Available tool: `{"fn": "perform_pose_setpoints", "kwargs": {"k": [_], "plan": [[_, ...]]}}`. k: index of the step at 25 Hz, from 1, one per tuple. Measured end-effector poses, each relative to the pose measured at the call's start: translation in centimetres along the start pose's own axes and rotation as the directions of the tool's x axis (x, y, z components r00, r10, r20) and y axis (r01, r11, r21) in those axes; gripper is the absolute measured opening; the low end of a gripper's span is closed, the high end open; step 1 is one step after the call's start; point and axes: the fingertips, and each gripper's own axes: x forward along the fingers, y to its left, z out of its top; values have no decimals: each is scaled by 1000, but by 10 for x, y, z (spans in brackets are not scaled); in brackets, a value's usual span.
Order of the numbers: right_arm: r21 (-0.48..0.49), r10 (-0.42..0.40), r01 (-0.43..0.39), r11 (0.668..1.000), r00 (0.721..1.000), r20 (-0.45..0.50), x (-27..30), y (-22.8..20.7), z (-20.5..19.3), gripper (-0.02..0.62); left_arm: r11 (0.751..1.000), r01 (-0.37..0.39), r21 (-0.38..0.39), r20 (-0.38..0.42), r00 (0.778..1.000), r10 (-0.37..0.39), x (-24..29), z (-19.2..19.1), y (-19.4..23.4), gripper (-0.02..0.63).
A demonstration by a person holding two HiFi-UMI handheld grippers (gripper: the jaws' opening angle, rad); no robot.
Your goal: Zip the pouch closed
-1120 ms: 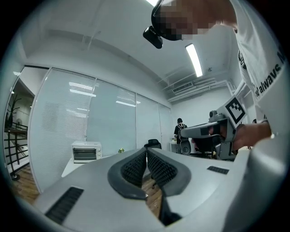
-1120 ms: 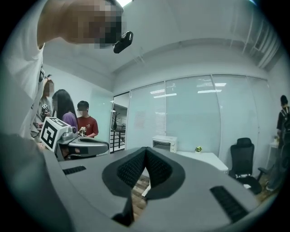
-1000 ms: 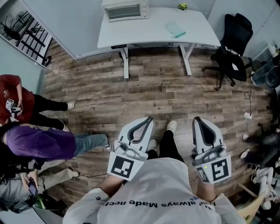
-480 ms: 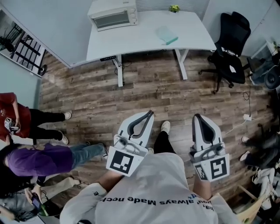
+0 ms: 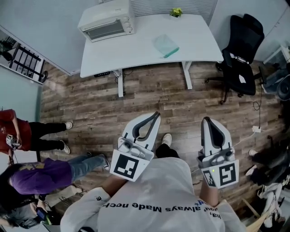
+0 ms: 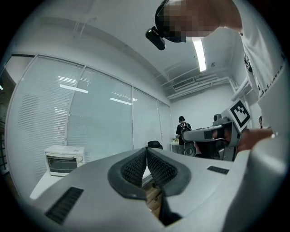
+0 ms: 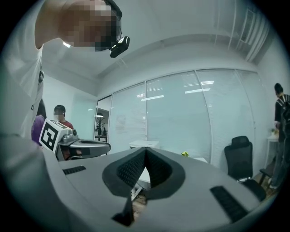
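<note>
Both empty, jaws together: left gripper (image 5: 157,114), right gripper (image 5: 205,120); pale-green pouch (image 5: 165,45) flat on white table (image 5: 131,47).

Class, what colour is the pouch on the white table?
The pouch is pale green, clearest in the head view.

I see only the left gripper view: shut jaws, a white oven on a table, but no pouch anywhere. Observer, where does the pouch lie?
Observer: In the head view the pouch lies flat on the white table, to the right of the toaster oven and far ahead of both grippers.
Operator: Does the right gripper hold anything?
Observer: No. The right gripper has its jaws together, with nothing between them.
Operator: Is anything else on the table?
Observer: Yes, a small green thing sits at the table's far edge, beyond the pouch. It is too small to identify.
</note>
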Motion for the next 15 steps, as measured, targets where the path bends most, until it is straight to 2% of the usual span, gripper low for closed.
{"fn": "perform_pose_setpoints", "kwargs": {"k": [7, 15], "plan": [[14, 40, -39, 999, 999, -12, 35, -55, -7, 8, 999, -37, 4, -6, 999, 37, 69, -9, 8, 23], [7, 71, -70, 997, 997, -32, 76, -80, -15, 8, 998, -69, -5, -36, 997, 69, 102, -24, 35, 23]]}}
